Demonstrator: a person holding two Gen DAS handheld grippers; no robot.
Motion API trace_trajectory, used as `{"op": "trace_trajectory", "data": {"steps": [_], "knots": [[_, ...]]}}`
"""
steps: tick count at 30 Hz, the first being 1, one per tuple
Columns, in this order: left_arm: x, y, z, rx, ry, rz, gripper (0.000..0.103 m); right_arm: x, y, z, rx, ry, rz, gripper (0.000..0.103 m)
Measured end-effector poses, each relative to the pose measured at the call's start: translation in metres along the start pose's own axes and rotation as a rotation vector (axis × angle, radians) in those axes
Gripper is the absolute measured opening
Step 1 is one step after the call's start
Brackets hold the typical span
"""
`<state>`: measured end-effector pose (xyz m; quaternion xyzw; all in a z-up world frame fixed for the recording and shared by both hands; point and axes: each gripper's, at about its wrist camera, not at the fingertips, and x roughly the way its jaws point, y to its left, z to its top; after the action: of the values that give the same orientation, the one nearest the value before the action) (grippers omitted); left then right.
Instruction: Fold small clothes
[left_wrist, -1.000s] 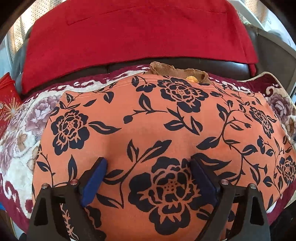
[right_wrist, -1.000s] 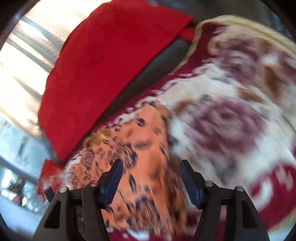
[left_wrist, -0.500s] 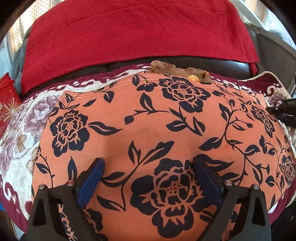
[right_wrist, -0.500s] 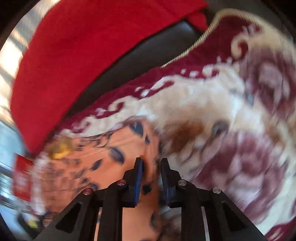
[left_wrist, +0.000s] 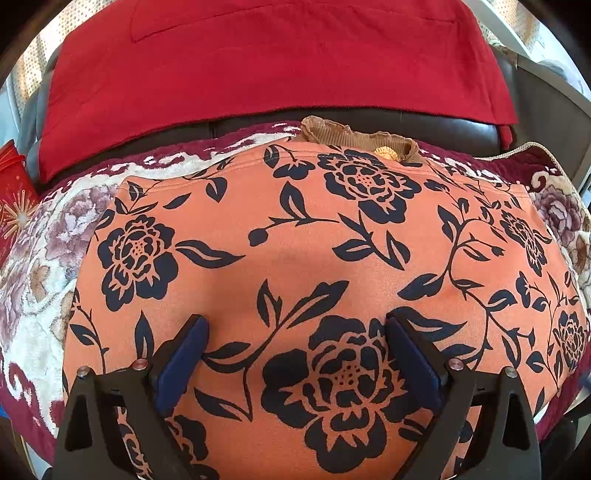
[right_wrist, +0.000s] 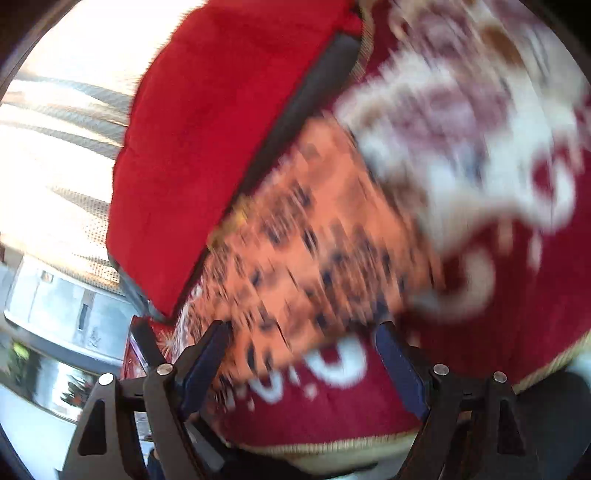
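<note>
Since half a second back: right gripper (right_wrist: 301, 363) swung away from the garment's far right corner, jaws gone from nearly pinched to spread wide, nothing between them. Left side barely shifted.

Left wrist view: left gripper (left_wrist: 295, 354) spread wide and empty, blue pads (left_wrist: 183, 360) low over, perhaps resting on, the near part of the orange floral garment (left_wrist: 295, 240). Garment spread flat and fairly smooth on the patterned blanket (left_wrist: 33, 295), frilled tan collar (left_wrist: 354, 134) at the far edge, toward the dark leather seat back (left_wrist: 461, 129) draped with a red cloth (left_wrist: 277, 55). Red card with a starburst (left_wrist: 14, 206) at far left. No right gripper visible here.

Right wrist view: heavy motion blur. Orange garment (right_wrist: 314, 240) running diagonally up from the fingers, near corner lying just above and between the open jaws, blanket (right_wrist: 498, 258) to the right, red cloth (right_wrist: 221, 110) upper left. Contact with fabric probably none, though too smeared to say for certain.

Step in hand, as a judgement: smoothing finished, next grip on a side edge for the first fold. Best done slowly: one edge pinched through the top layer and the layer beneath, not the blanket pile; the other gripper pressing the middle as an anchor; edge carried straight across so the hem lines meet; collar kept flat; release only once the fold lies square.
</note>
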<state>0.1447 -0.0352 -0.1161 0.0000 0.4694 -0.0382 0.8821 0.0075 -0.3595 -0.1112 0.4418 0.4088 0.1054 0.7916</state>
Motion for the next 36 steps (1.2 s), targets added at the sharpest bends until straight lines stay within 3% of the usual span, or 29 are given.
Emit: {"op": "trace_trajectory", "data": {"steps": [2, 5, 8, 11, 14, 15, 29, 30, 32, 36], "knots": [[0.0, 0.001, 0.003, -0.003, 0.014, -0.006, 0.098, 0.011, -0.011, -0.006, 0.058, 0.01, 0.01, 0.085], [-0.014, 0.013, 0.008, -0.064, 0.025, -0.046, 0.096, 0.017, -0.007, 0.004, 0.038, -0.031, 0.034, 0.085], [-0.034, 0.025, -0.001, -0.115, -0.046, -0.065, 0.096, 0.028, -0.017, 0.017, 0.101, -0.044, 0.019, 0.083], [-0.01, 0.021, -0.015, -0.063, 0.05, -0.024, 0.097, 0.03, -0.018, 0.02, 0.128, -0.069, 0.032, 0.082], [-0.011, 0.018, -0.018, -0.05, 0.018, -0.001, 0.098, 0.034, -0.012, 0.036, 0.085, -0.083, 0.018, 0.052], [-0.011, 0.017, -0.017, -0.048, 0.023, 0.004, 0.098, 0.033, -0.009, 0.038, 0.069, -0.089, 0.015, 0.05], [-0.007, 0.016, -0.015, -0.034, 0.027, 0.003, 0.099, 0.049, 0.0, 0.051, 0.009, -0.099, -0.063, 0.053], [-0.007, 0.016, -0.015, -0.033, 0.025, 0.002, 0.099, 0.051, -0.001, 0.052, 0.006, -0.091, -0.066, 0.051], [-0.007, 0.016, -0.016, -0.031, 0.024, 0.003, 0.099, 0.055, -0.001, 0.051, -0.018, -0.081, -0.095, 0.029], [-0.005, 0.015, -0.014, -0.028, 0.028, 0.003, 0.099, 0.054, 0.008, 0.05, -0.056, -0.094, -0.123, 0.026]]}}
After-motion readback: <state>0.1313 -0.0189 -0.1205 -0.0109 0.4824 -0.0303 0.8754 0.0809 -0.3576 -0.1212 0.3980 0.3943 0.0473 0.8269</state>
